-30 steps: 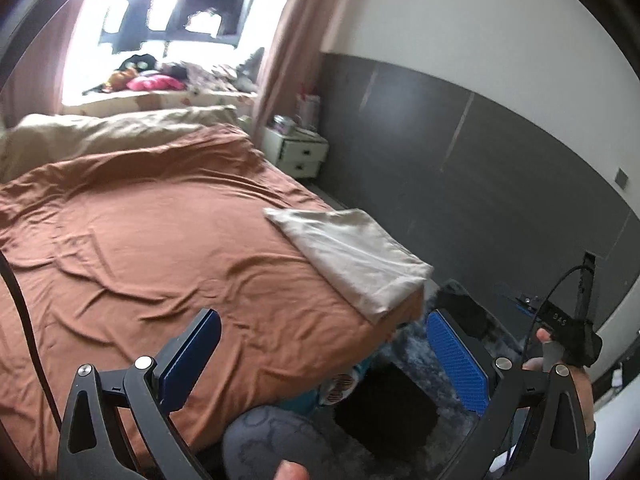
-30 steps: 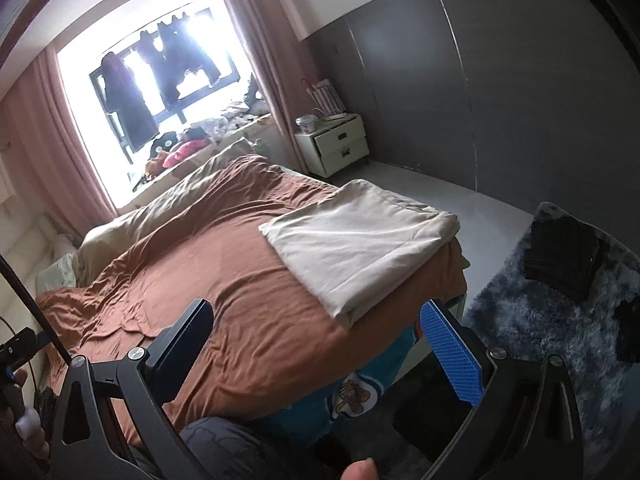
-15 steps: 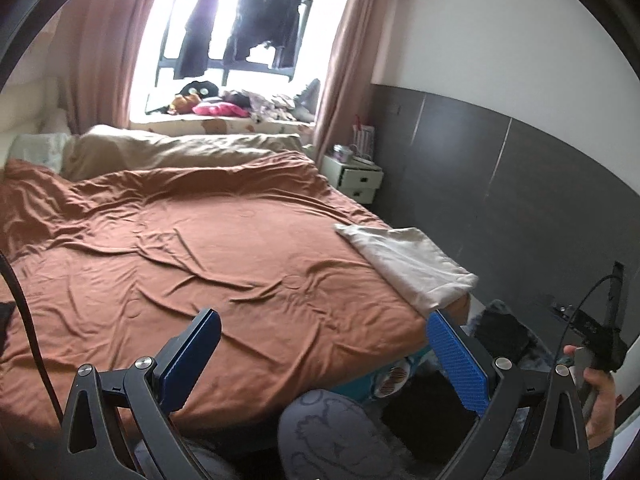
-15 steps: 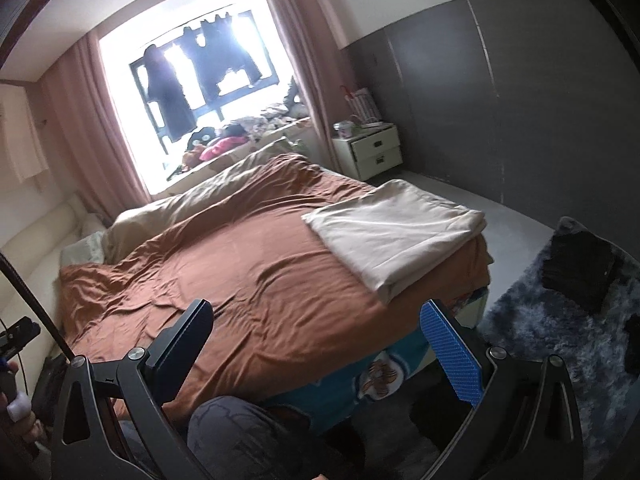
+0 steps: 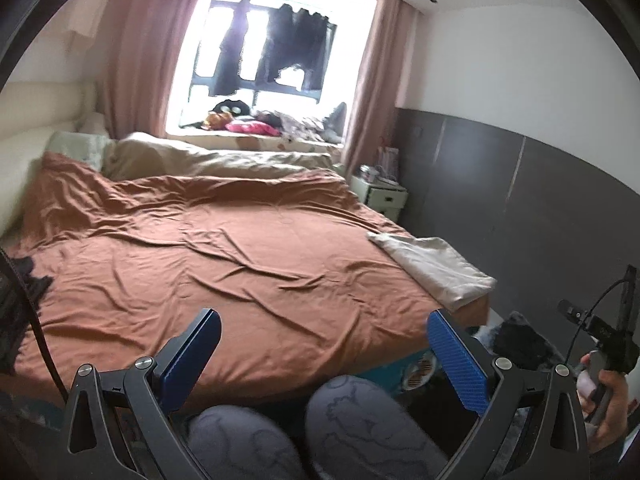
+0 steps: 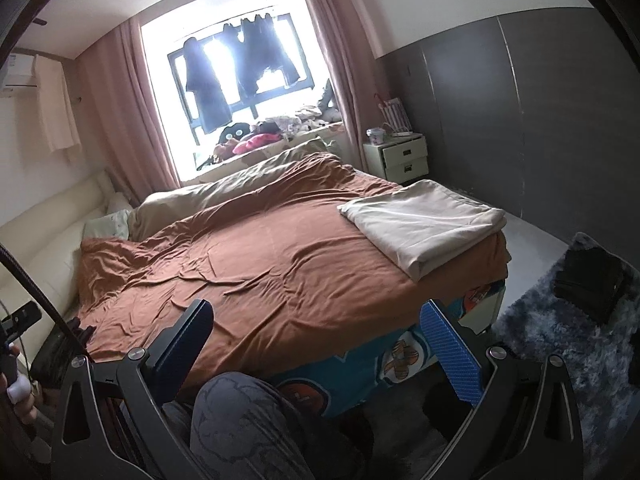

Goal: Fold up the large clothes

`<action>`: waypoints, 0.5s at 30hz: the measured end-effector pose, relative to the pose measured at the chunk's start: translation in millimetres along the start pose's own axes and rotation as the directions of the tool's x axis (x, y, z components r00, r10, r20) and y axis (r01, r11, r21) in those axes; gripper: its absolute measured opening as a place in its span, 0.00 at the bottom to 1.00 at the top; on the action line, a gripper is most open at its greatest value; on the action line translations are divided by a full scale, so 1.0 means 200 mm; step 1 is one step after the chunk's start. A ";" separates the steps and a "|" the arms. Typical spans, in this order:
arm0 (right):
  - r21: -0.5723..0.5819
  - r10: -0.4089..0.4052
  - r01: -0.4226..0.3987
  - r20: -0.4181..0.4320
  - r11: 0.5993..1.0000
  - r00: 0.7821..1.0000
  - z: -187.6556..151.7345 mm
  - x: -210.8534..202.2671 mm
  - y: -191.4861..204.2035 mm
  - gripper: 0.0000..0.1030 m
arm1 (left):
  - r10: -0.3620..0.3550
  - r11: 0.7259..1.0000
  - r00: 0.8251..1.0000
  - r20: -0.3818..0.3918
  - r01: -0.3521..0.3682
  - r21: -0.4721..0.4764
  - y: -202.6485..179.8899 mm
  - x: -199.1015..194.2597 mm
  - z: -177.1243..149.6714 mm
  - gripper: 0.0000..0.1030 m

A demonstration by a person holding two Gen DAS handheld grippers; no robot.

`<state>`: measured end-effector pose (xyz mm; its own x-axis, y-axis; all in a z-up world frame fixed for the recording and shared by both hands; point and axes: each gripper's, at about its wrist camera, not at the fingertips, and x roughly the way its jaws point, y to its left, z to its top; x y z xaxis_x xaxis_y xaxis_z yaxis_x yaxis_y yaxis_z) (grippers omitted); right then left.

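Note:
A folded beige cloth [image 6: 424,224] lies on the near right corner of the bed; it also shows in the left wrist view [image 5: 436,268]. A rumpled brown sheet [image 5: 208,248] covers the bed [image 6: 256,264]. My left gripper [image 5: 324,354] is open and empty, held above the person's knees at the bed's foot. My right gripper [image 6: 316,340] is open and empty, also short of the bed. A dark garment [image 5: 20,304] lies at the bed's left edge.
A grey shaggy rug [image 6: 560,340] with a dark folded pile [image 6: 592,280] lies on the floor to the right. A white nightstand [image 6: 400,156] stands by the grey wall. The person's knees [image 5: 304,432] are under the grippers. Clothes hang at the window [image 6: 236,64].
Both views have lifted and swung left, showing more of the bed and the window. The beige cloth has not moved. Both grippers stay open.

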<state>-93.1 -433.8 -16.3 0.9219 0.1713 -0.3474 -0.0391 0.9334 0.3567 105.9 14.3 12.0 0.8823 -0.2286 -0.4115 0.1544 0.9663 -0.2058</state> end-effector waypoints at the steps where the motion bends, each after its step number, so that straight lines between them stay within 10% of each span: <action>1: -0.005 0.012 -0.012 -0.014 1.000 1.000 -0.03 0.01 0.01 1.00 | 0.002 1.000 1.000 0.004 -0.002 -0.008 0.02 -0.02 -0.02 1.00; 15: -0.099 0.014 -0.026 -0.115 0.995 0.993 -0.23 0.12 0.20 1.00 | 0.069 0.998 0.998 0.005 -0.069 -0.006 0.14 -0.20 -0.37 1.00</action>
<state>-90.7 -377.6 -51.0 0.8709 0.2197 -0.4396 -0.1010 0.9554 0.2774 42.6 41.3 -43.0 0.8931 -0.1607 -0.4202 0.0906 0.9791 -0.1820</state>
